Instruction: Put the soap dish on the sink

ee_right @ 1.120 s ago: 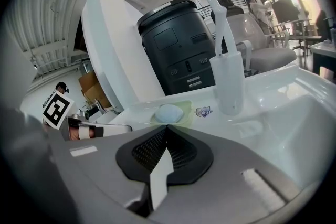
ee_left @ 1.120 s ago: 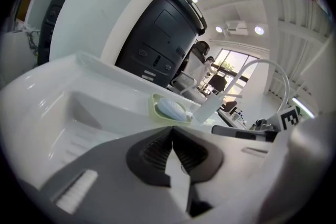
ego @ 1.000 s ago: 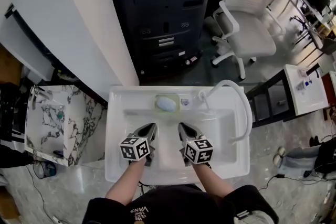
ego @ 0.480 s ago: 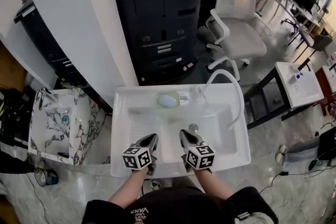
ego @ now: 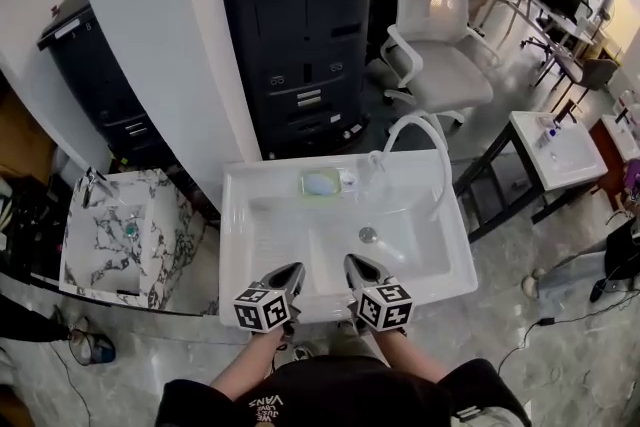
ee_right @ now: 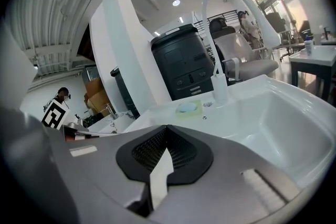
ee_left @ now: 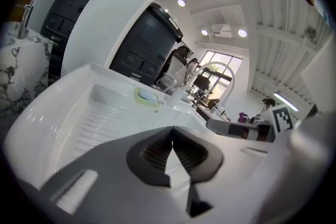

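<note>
Far to the left in the head view, a marbled washstand (ego: 105, 240) stands beside a white pillar (ego: 150, 45). Next to it comes the white sink (ego: 260, 235), with a black cabinet (ego: 300, 45) behind it. Over the sink's near rim the left gripper (ego: 295, 269) points toward the bowl. Its own view shows the dark pads (ee_left: 157, 148) meeting at the tips, pressed together with nothing between them. On the sink's back ledge, near the middle, sits the green soap dish (ego: 304, 183) with a pale bar of soap (ego: 321, 183) in it, well apart from both grippers. The right gripper (ego: 351, 262) hangs just beside the left one, also over the near rim, jaws pressed together and empty. A drain (ego: 368, 235) lies in the bowl ahead of it. Right of the dish a curved white tap (ego: 418, 120) arches over the bowl. Farther right stand a white office chair (ego: 440, 75) and a small white table (ego: 570, 155).
</note>
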Tool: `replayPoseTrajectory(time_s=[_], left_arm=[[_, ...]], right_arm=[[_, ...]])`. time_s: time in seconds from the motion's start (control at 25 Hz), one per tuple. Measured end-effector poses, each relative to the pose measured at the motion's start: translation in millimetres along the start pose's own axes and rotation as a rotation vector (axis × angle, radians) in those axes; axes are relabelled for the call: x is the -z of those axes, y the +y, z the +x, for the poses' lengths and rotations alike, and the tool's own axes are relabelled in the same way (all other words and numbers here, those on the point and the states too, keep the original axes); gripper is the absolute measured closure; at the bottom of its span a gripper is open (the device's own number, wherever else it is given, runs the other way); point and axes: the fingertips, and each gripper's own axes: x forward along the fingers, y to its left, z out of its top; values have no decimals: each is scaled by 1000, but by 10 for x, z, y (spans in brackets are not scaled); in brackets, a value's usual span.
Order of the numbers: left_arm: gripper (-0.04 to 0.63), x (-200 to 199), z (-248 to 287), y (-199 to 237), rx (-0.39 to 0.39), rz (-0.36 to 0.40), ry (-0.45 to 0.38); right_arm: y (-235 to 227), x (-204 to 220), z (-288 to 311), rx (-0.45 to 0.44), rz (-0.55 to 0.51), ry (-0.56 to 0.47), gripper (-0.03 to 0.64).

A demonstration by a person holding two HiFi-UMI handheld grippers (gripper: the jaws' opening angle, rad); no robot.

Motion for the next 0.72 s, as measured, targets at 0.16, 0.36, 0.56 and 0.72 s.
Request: replayPoseTrajectory(time_s=[0.16,0.36,0.56,0.72], left_arm=[[541,95,-185,-94,17,14,3],[541,198,-417,-191,36,17,-1],[541,280,-625,-274,53,11,-11],[541,354,-785,-299,54,14,-13]], right_arm=[[163,61,-169,-5,-17,-6,614],[335,193,-378,-1,-15,-5,614],[445,329,-553,18,7,1,614],[494,443,-659,32,17,18,614]])
